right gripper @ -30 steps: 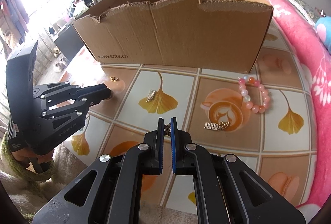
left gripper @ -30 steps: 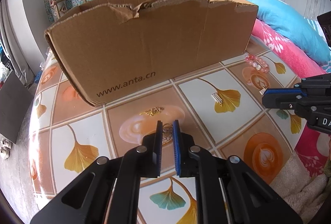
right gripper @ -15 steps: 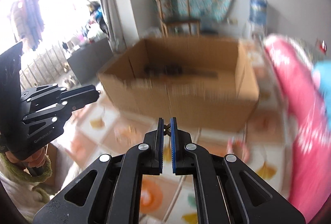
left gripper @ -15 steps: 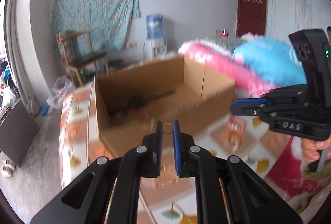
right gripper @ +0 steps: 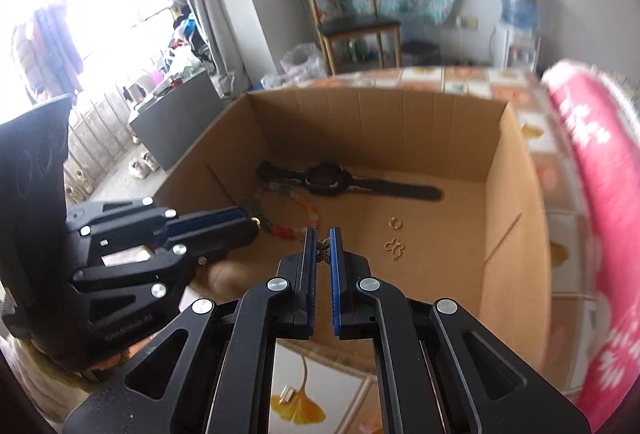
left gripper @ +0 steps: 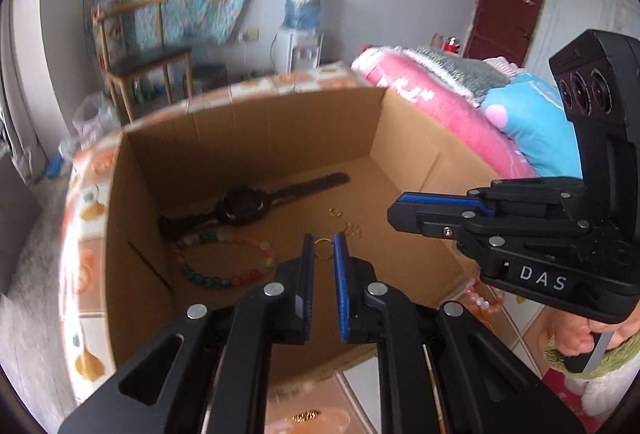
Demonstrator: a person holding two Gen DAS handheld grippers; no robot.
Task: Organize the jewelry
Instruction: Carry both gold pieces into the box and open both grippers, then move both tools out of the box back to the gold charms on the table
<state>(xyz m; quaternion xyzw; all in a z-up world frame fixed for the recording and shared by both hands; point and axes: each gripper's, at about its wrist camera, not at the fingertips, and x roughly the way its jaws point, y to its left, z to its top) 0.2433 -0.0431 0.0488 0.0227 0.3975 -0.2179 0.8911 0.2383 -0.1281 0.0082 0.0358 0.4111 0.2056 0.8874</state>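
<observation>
between the blue pads of the left gripper (left gripper: 324,248) sits a small gold ring (left gripper: 324,249), pinched at the fingertips with the jaws drawn close around it. the right gripper (right gripper: 323,246) has its jaws nearly pressed together on a small dark butterfly charm (right gripper: 323,249), also caught right at the tips. both grippers hang above the open cardboard box (left gripper: 248,137), side by side, each showing in the other's view.

down on the box floor lies a black wristwatch (right gripper: 330,179) stretched flat near the far wall, its strap running out to both sides. just beside it, toward the left wall, curls a bracelet of coloured beads (left gripper: 224,260). a few tiny gold pieces (right gripper: 395,240) lie loose on the cardboard to the right of the bracelet, apart from the watch.

the box stands on a tiled tabletop (right gripper: 298,400) printed with yellow leaves; a small gold item lies on one leaf near the right gripper's body. a pink bead bracelet (left gripper: 480,300) lies on the table outside the box's right corner. pink and blue bedding (left gripper: 460,105) is piled to the right.
</observation>
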